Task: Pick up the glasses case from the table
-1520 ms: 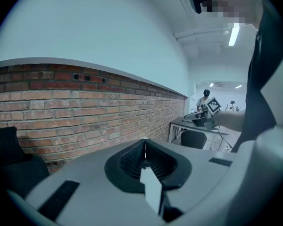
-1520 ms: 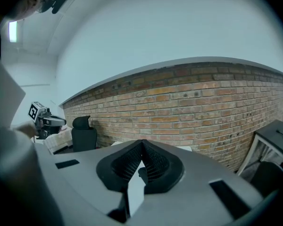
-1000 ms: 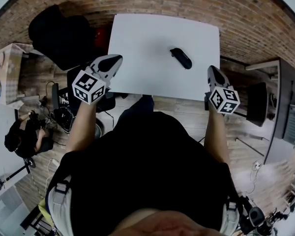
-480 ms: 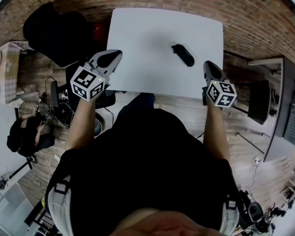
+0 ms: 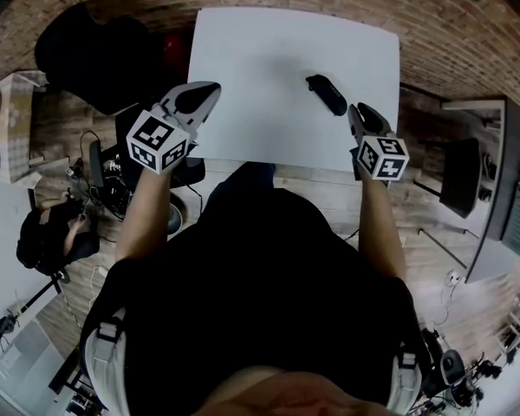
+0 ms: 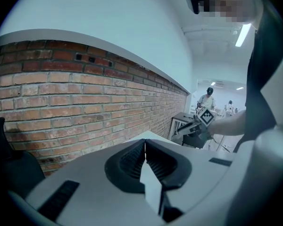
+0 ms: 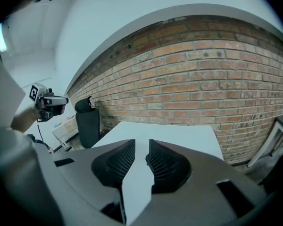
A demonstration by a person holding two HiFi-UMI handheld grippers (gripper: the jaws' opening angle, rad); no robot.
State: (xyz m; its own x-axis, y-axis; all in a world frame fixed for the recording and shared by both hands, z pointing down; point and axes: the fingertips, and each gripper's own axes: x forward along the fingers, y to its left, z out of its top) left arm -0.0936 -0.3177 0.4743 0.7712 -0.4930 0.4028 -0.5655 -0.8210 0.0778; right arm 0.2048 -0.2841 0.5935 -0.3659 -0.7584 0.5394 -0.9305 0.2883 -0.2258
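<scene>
Case [image 5: 327, 94]: black, oblong, lying flat on the table [image 5: 260, 68]. We place it in the right half, set at a slant.
Table: white, bare around the case. Its far edge is near the brick wall [image 7: 203, 79].
Left gripper [image 5: 210, 89]: we find it over the table's near left corner, well apart from the case. The jaws are clenched, the ribbed pads [image 6: 132, 159] meet at the tip, and nothing is between them.
Right gripper [image 5: 354, 111]: it is over the table's near right part, with its tip near the case's near end. From the head view we cannot tell whether they touch. The jaws are opening, with a narrow gap between the pads [image 7: 162, 161]. We see only white tabletop through the gap, and nothing is gripped.
Marker cubes: one on each gripper, facing up toward the head camera.
Chair [image 5: 95, 59]: black, on the floor left of the table.
Box [image 5: 13, 128]: cardboard, at the far left.
Person [image 5: 48, 241]: in dark clothes, low on the floor at the left.
</scene>
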